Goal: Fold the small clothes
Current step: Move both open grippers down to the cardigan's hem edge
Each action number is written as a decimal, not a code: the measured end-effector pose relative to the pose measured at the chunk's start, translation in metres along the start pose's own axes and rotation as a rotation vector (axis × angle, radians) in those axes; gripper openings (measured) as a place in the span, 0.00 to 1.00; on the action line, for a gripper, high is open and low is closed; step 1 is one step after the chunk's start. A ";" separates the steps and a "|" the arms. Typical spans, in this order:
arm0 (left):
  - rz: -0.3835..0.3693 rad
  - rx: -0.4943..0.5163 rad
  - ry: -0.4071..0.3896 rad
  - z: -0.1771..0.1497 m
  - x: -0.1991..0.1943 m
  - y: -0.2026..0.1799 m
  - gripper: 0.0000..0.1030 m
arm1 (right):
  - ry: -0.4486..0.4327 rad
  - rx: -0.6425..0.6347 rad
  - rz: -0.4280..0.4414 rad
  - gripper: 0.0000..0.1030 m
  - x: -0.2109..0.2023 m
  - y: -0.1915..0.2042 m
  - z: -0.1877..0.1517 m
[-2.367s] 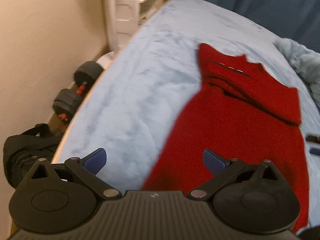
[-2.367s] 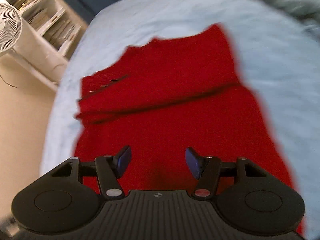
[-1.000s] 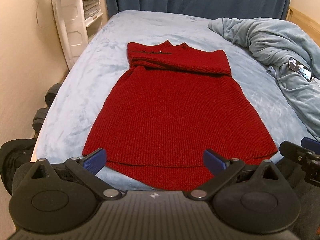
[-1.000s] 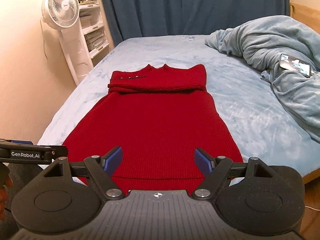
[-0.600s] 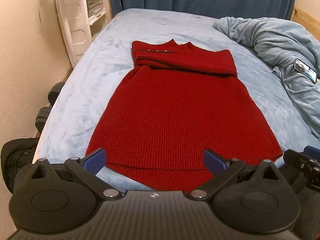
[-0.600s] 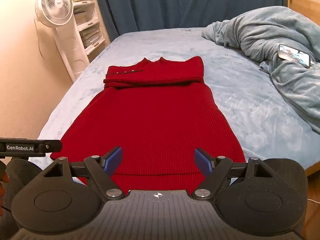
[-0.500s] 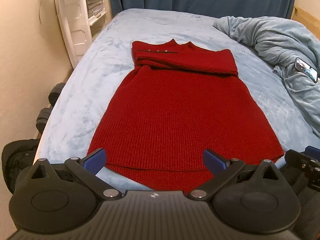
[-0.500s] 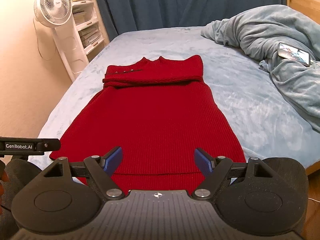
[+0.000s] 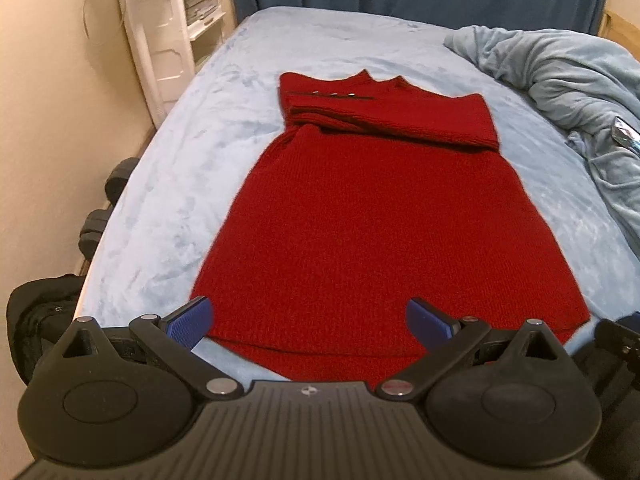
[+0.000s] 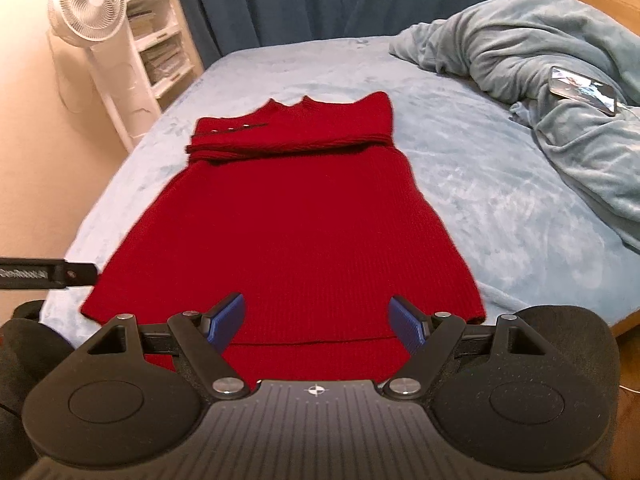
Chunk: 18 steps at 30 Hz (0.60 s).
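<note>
On the plush blue bed (image 9: 192, 168), a ribbed red knit dress (image 9: 384, 216) lies flat before both spread, empty tools (image 9: 308, 318) (image 10: 318, 322).

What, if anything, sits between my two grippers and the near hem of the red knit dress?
Nothing visible does. The left gripper and right gripper are both open just short of the red knit dress, whose near hem lies flat and uncovered on the bed. The phone sits away on the blanket.
</note>
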<state>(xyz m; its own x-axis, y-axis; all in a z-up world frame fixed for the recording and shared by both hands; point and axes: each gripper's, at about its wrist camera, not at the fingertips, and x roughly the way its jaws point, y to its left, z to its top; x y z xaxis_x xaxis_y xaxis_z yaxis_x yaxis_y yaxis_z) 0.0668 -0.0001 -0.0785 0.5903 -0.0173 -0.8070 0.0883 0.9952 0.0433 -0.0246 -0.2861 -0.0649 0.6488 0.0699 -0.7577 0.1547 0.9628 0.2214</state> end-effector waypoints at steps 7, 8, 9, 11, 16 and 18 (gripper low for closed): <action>0.059 0.003 0.041 0.019 0.040 0.023 1.00 | 0.016 0.015 -0.102 0.79 0.035 -0.037 0.014; 0.064 0.010 0.048 0.021 0.047 0.026 1.00 | 0.028 0.021 -0.116 0.79 0.041 -0.044 0.016; 0.059 0.024 0.054 0.023 0.055 0.029 1.00 | 0.048 0.027 -0.126 0.79 0.049 -0.052 0.017; 0.060 0.042 0.065 0.026 0.070 0.034 1.00 | 0.087 0.036 -0.144 0.79 0.064 -0.068 0.019; 0.056 0.082 0.103 0.028 0.106 0.042 1.00 | 0.152 0.068 -0.171 0.79 0.099 -0.105 0.027; 0.062 0.101 0.125 0.028 0.121 0.045 1.00 | 0.178 0.063 -0.182 0.80 0.115 -0.113 0.031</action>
<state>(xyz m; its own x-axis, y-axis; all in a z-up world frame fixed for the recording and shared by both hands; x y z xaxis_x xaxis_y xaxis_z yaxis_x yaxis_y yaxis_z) 0.1650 0.0397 -0.1579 0.4936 0.0625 -0.8674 0.1388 0.9790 0.1495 0.0560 -0.3952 -0.1579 0.4655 -0.0527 -0.8835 0.3069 0.9459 0.1053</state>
